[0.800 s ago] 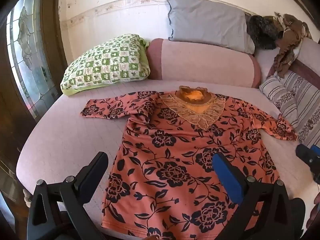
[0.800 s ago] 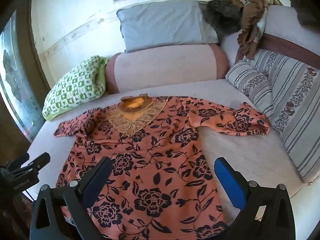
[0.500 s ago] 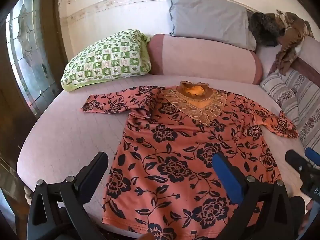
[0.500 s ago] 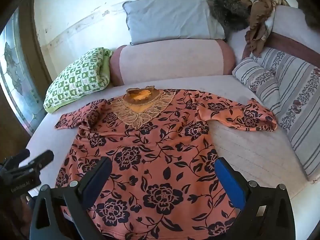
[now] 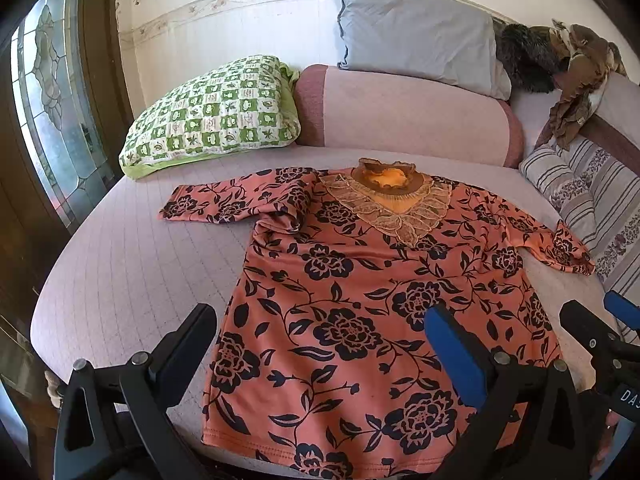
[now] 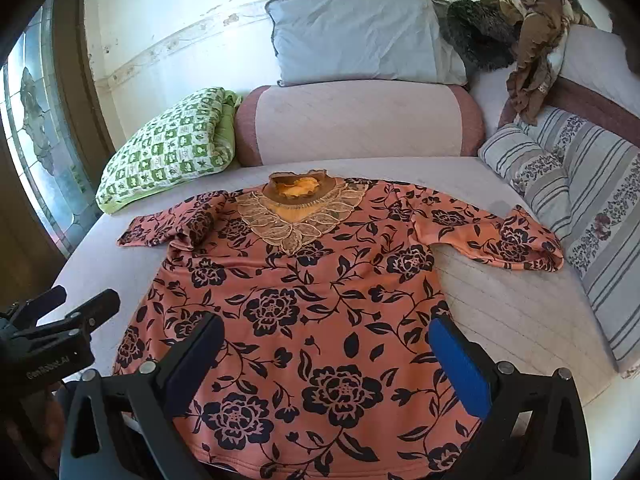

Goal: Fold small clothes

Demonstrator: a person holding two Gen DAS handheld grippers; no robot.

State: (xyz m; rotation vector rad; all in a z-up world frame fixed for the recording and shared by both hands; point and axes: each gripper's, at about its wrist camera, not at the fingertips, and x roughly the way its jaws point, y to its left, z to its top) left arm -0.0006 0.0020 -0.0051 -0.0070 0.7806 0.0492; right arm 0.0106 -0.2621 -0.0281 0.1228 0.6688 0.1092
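Observation:
An orange top with a black flower print and a lace collar [image 5: 360, 300] lies flat, front up, on the pale pink bed; it also shows in the right wrist view [image 6: 304, 300]. Both sleeves are spread out to the sides. My left gripper [image 5: 320, 340] is open and empty, hovering above the lower left part of the top near the hem. My right gripper [image 6: 324, 344] is open and empty above the lower right part. Each gripper shows at the edge of the other's view.
A green checked pillow [image 5: 212, 116] lies at the back left, a pink bolster [image 5: 404, 112] and grey pillow [image 5: 416, 32] behind the collar. Striped cushions [image 6: 580, 200] line the right side. Brown cloth [image 6: 536, 28] is heaped at the back right. A glass door [image 5: 48, 100] stands left.
Both grippers have pulled back and risen a little, so more of the top's hem and the bed show. The top has not moved.

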